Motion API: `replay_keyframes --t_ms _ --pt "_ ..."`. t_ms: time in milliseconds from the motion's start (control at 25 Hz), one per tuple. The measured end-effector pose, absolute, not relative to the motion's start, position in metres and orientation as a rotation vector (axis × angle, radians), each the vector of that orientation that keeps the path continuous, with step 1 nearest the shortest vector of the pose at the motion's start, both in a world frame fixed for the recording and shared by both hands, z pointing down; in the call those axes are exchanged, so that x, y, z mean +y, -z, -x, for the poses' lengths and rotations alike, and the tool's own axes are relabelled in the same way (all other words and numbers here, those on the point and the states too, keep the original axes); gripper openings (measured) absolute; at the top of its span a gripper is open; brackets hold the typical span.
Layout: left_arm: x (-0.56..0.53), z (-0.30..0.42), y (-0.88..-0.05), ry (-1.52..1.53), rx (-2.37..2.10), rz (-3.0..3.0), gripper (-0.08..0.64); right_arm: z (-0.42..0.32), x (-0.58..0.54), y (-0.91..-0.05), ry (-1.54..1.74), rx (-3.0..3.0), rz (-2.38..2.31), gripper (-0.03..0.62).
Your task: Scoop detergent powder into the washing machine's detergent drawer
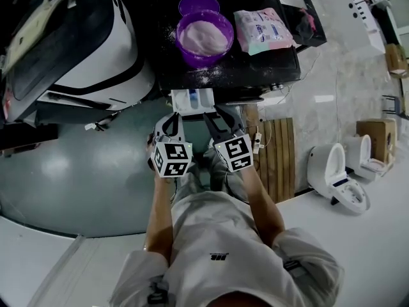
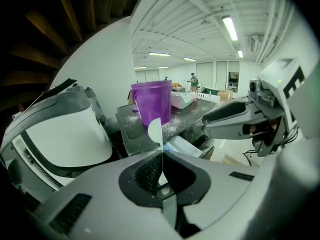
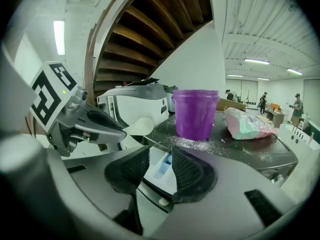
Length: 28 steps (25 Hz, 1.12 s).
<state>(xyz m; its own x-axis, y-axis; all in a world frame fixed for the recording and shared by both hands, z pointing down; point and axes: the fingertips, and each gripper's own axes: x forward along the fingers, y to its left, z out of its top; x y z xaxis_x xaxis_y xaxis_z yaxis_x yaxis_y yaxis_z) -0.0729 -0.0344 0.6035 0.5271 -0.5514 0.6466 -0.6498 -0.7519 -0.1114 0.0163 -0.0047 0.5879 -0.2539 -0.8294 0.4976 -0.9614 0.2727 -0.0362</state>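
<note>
The detergent drawer [image 1: 192, 100] stands pulled out of the dark washing machine [image 1: 255, 66], its blue insert [image 3: 165, 165] showing. On top sits a purple tub [image 1: 204, 37] full of white powder, also seen as the purple tub [image 2: 151, 103] and purple tub [image 3: 195, 113]. My left gripper [image 2: 161, 156] is shut on the handle of a white spoon [image 2: 156, 130], held edge-on just short of the drawer; the spoon [image 3: 137, 126] looks empty. My right gripper [image 3: 167, 166] is open beside it, over the drawer's front. Both grippers, left gripper [image 1: 174, 119] and right gripper [image 1: 215, 116], hover side by side.
A detergent bag [image 1: 262, 29] lies right of the tub, a purple lid [image 1: 198, 5] behind it, and spilled powder [image 1: 204, 75] dusts the top. A white appliance with a dark door [image 1: 70, 50] stands left. A slatted wooden board [image 1: 276, 158] and white toilets [image 1: 339, 174] are at right.
</note>
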Motion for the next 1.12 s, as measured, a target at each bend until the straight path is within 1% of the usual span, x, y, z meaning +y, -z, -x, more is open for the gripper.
replay_keyframes --t_ms 200,400,720,1120 --pt "-0.026 0.071 -0.578 -0.834 -0.944 -2.672 0.015 -0.018 0.003 -0.554 -0.445 -2.165 -1.687 0.14" --pt "-0.014 0.077 -0.566 -0.738 -0.892 -2.685 0.015 -0.023 0.022 -0.549 -0.401 -2.119 -1.699 0.14" --pt "-0.001 0.088 -0.563 -0.687 -0.812 -2.684 0.015 -0.02 0.039 -0.543 -0.421 -2.073 -1.755 0.14" --pt "-0.006 0.087 -0.56 -0.681 -0.805 -2.687 0.015 -0.017 0.032 -0.537 -0.411 -2.09 -1.752 0.14"
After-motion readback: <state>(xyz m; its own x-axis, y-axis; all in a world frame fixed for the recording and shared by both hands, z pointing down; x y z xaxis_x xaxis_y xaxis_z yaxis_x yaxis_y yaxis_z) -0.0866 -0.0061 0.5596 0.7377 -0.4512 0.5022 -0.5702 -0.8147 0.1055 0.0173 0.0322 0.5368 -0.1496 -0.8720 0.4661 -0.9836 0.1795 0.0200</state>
